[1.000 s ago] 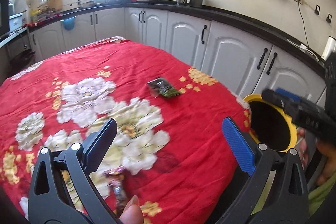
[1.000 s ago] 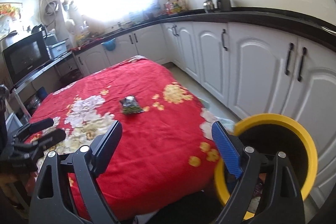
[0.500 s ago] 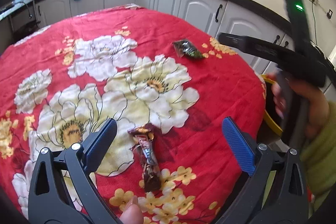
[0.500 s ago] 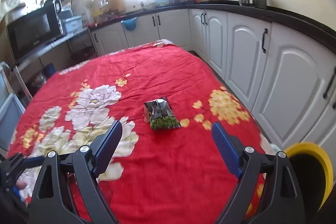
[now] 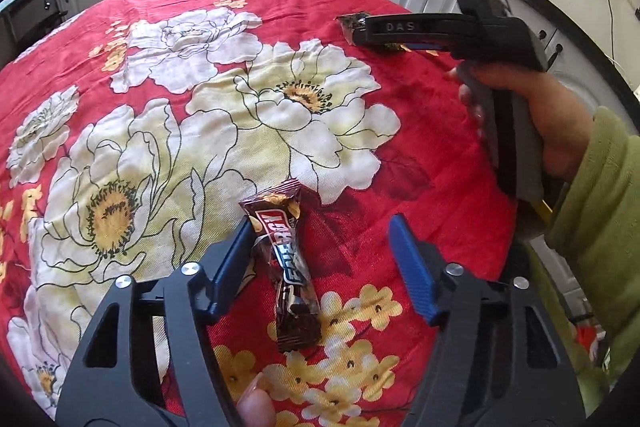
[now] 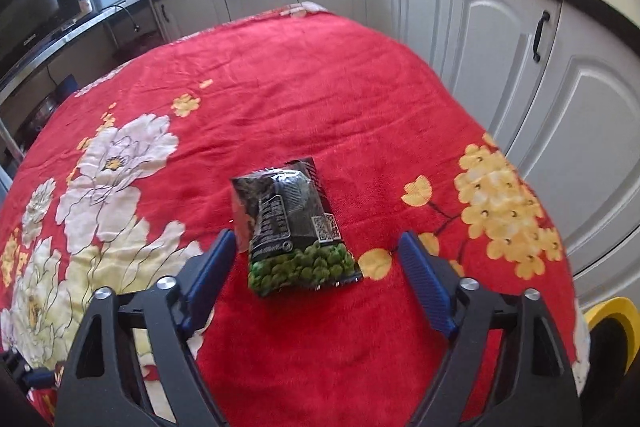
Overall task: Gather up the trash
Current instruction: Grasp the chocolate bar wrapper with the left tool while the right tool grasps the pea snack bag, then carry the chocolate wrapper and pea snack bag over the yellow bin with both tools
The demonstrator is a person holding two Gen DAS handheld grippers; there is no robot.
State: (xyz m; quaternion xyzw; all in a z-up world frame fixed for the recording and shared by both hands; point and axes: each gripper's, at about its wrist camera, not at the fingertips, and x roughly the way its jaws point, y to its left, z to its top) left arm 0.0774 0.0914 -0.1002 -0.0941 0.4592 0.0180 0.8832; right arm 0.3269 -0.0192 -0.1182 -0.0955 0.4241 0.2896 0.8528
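- Centrally, the candy bar wrapper [image 5: 289,269] lay on the red floral tablecloth [image 5: 280,7] between the left gripper [image 5: 320,251]'s parted jaws, positioned for pickup.
- Likewise, the right gripper [image 6: 316,259], jaws apart, straddled the pea snack packet [image 6: 294,231].
- Nearby, 1 yellow-rimmed bin [image 6: 612,323] waited beside the table.

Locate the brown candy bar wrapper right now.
In the left wrist view, the brown candy bar wrapper lies on the red floral tablecloth between the open left gripper's fingers, closer to the left one, near the table's front edge.
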